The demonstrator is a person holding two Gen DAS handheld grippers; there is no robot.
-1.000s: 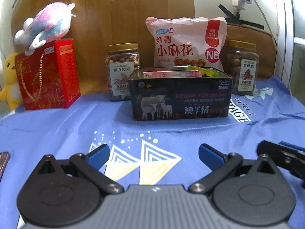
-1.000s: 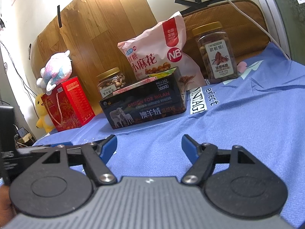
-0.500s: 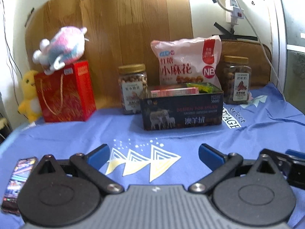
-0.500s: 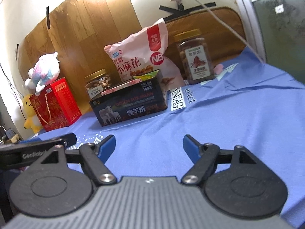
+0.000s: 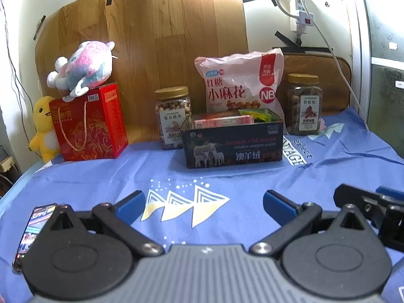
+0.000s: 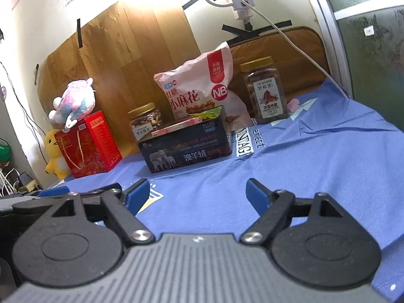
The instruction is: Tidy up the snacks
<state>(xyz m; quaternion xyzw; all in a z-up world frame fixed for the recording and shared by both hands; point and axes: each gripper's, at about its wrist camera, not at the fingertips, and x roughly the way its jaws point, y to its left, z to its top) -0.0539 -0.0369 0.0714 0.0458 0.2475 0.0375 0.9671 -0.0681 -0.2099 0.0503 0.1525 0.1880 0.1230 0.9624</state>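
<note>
Snacks: gathered at the far side of the blue cloth (image 5: 252, 217), at twelve o'clock from both tools; none is held.
Left tool (image 5: 204, 203): jaws wide apart, nothing between them, only cloth below.
Right tool (image 6: 198, 194): also empty; its jaws have just been opening and now stand at their widest.
Change: both views have drawn back from the tin over the last second, so it looks smaller, more of the wall shows, and a phone (image 5: 32, 229) has come into view at eight o'clock of the left tool.
Meaning: with both tools empty and pulled away, I judge the packing step finished or paused; the two jars and the bag stand outside the tin.
Tin (image 5: 233, 141): dark, open-topped, with sheep and "DESIGN FOR MILAN", "36000", 澳羊绒; a pink box (image 5: 223, 121) and a green packet (image 5: 255, 114) lie inside.
Left jar (image 5: 173, 117): gold lid, nuts, label too blurred to read surely.
Bag (image 5: 242, 83): pink, upright behind the tin, 红糖小麻花 and "NB".
Right jar (image 5: 304, 104): gold lid, label 碧根果.
Cloth print: "erfect" beside the tin.
Red gift box (image 5: 88, 123): at ten o'clock, a plush toy (image 5: 83, 67) on top.
</note>
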